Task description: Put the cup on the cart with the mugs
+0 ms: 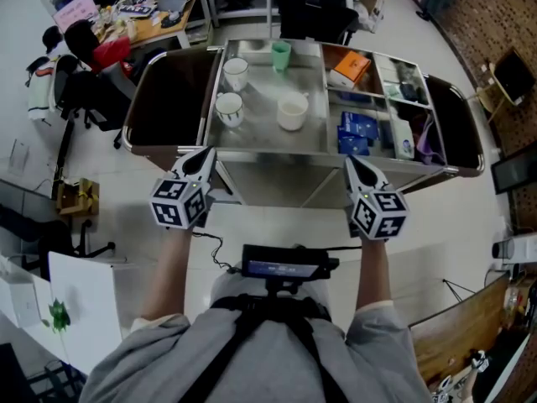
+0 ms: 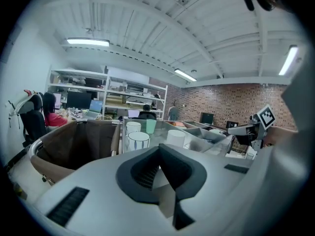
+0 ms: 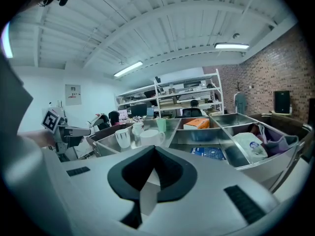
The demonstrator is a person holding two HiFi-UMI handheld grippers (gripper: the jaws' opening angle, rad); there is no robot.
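Pale green plastic cup stands upright at the far side of the stainless steel cart, in its open left tray. Three white ceramic mugs share that tray: two to the cup's left, one nearer and slightly right. Left tongs and right tongs are both pressed together, pinching nothing, held well apart just short of the cart's near rim. Blue packets lie in a right compartment.

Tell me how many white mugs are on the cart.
3, all in the steel tray: the far mug at its back left, the near mug in front of it, the third mug to the right. None seems hidden.
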